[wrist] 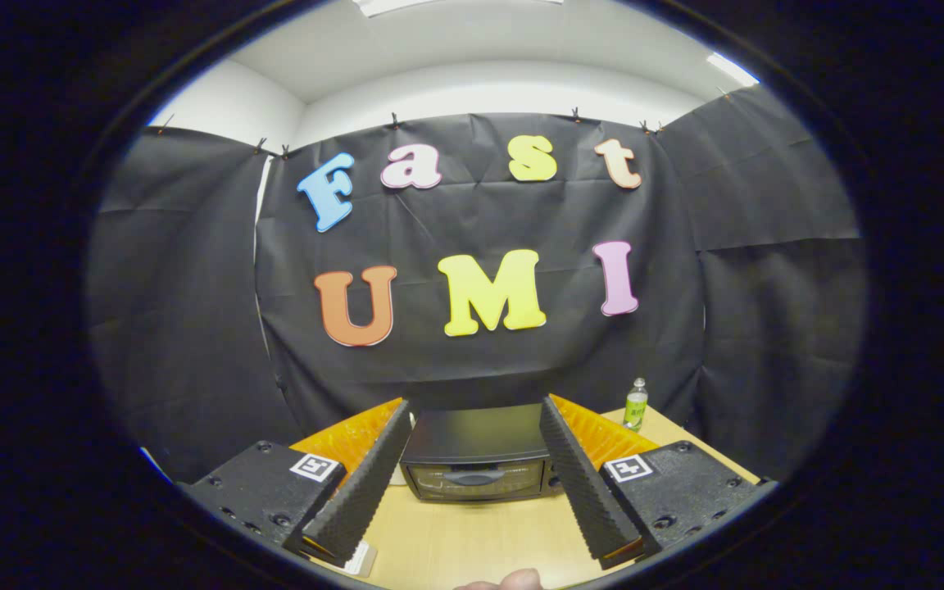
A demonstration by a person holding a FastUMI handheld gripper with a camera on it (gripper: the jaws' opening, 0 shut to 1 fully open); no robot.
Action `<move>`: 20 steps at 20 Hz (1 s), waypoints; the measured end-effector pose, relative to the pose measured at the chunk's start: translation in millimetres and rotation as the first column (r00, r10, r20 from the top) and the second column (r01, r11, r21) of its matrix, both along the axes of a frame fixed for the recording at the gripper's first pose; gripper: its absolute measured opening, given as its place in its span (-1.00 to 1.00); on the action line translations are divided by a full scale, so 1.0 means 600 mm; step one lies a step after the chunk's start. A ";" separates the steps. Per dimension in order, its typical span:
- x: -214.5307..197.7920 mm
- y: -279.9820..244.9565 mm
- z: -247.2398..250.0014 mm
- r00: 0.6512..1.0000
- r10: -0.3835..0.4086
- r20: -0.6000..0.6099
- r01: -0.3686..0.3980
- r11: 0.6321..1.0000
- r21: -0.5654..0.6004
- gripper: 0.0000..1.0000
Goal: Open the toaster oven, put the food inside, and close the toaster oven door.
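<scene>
A black toaster oven (476,455) stands on the wooden table (480,541), well beyond my fingers and framed between them. Its glass door with a dark handle (472,476) is closed. My gripper (472,483) is open, held above the table, with nothing between its fingers. A small pale object (360,560) lies on the table under my left finger; I cannot tell what it is.
A small clear bottle with a green label (636,405) stands at the back right of the table. A rounded bit of a hand (509,581) shows on the near side of the table. Black cloth walls close the booth behind the oven.
</scene>
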State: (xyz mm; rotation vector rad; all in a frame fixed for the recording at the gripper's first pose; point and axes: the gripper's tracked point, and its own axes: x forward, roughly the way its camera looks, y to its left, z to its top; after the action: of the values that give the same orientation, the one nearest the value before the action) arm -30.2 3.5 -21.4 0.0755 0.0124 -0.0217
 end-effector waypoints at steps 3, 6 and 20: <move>-0.034 0.012 -0.008 1.000 0.010 0.006 -0.009 1.000 -0.002 1.00; -0.063 0.028 -0.026 0.999 0.032 -0.004 -0.032 0.999 -0.021 1.00; -0.076 0.083 -0.029 0.993 0.120 0.002 -0.120 0.993 -0.017 1.00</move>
State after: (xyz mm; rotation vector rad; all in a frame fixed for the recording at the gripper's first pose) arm -75.7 53.1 -38.6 0.0579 0.0134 0.0987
